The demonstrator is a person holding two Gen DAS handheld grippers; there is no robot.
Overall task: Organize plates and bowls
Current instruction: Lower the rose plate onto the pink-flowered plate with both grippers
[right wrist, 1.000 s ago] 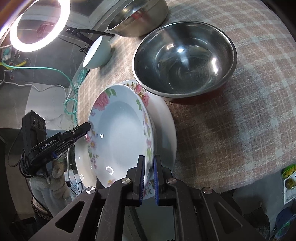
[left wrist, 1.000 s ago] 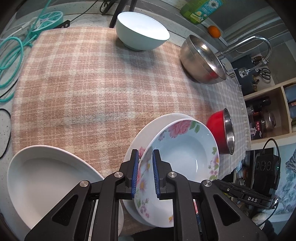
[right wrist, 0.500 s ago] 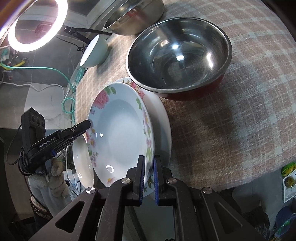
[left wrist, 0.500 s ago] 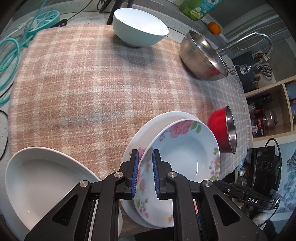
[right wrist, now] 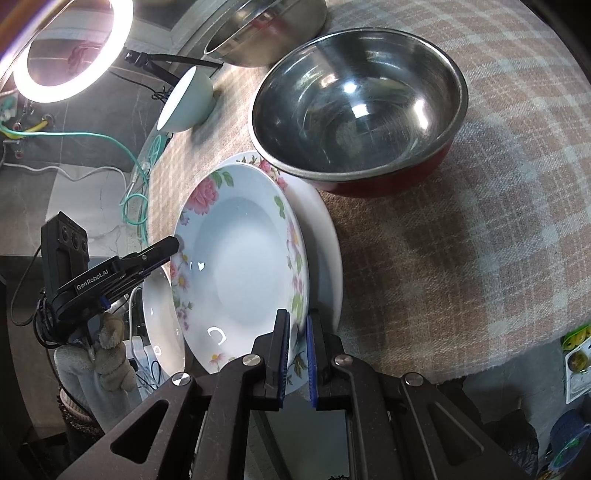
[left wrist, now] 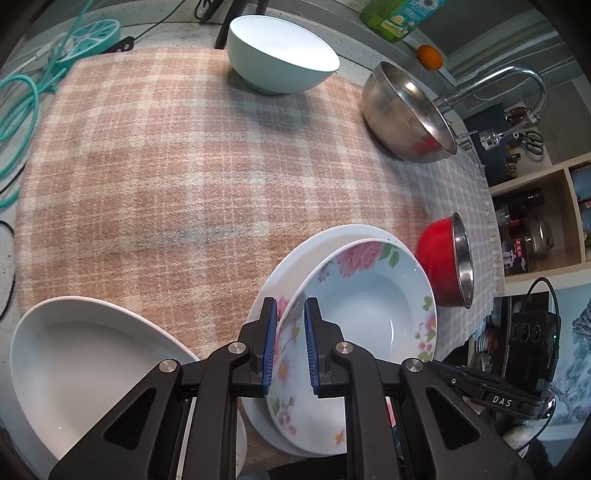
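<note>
A deep, glossy ceramic plate with a pale blue well and pink rose sprays on its rim (left wrist: 364,314) (right wrist: 240,269) is being held tilted above a plain white round plate (left wrist: 295,269) (right wrist: 325,258), which is lying at the near edge of a woven pink-and-grey plaid cloth (left wrist: 166,166) (right wrist: 461,258). The floral rim is being pinched from one side between the narrowly set, blue-padded black fingers of the left gripper (left wrist: 290,347) (right wrist: 162,251), and from the opposite side by the right gripper (right wrist: 296,354), whose jaws are likewise being kept narrow around the rim.

Just beyond the plates, a round bowl with a red outer wall and a polished steel lining (left wrist: 448,264) (right wrist: 358,107) is being seen upright on the cloth, its near wall overlapping the white plate's far edge in the right wrist view; whether they are touching cannot be told. Farther off, a larger all-steel mixing bowl (left wrist: 406,118) (right wrist: 266,29) is resting near a chrome tap (left wrist: 509,81). A smooth pale mint bowl (left wrist: 280,55) (right wrist: 186,101) is standing at the cloth's far edge. A second deep white ceramic dish (left wrist: 85,362) (right wrist: 160,314) is lying beside the left gripper. A lit ring lamp (right wrist: 70,51) is glowing beyond the table.
</note>
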